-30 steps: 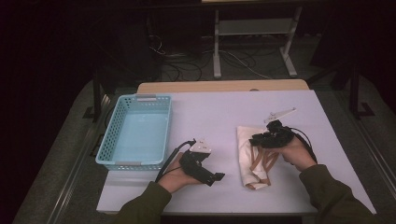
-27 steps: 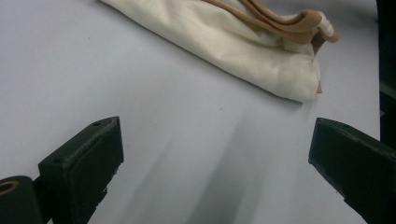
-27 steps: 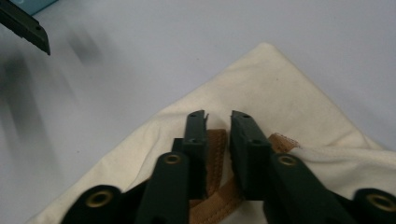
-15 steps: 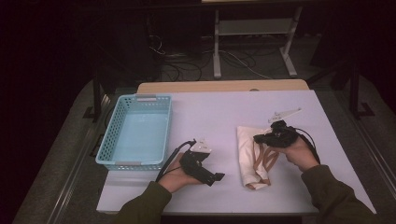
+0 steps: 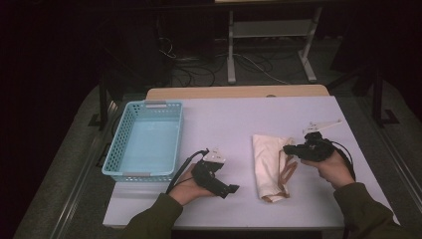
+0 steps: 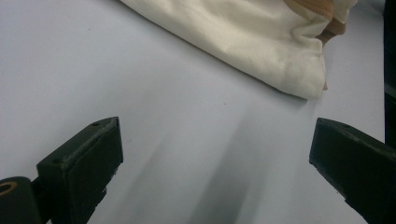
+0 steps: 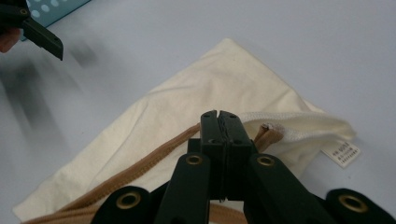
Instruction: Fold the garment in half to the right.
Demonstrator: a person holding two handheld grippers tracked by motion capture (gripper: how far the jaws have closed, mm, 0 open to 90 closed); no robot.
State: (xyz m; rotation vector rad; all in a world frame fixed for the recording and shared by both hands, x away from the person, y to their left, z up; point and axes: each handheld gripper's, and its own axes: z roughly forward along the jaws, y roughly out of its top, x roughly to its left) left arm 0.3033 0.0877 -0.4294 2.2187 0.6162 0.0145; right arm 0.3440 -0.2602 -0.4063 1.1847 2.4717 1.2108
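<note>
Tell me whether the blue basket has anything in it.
Empty. In the high view the blue basket shows only its bare pale floor; the cream cloth bag lies outside it on the table.

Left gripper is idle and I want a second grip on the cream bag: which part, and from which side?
Take the cream bag's plain folded long edge, on the side facing the left gripper, coming in low across the table. That edge lies flat and free; the tan straps lie along the right gripper's side.
</note>
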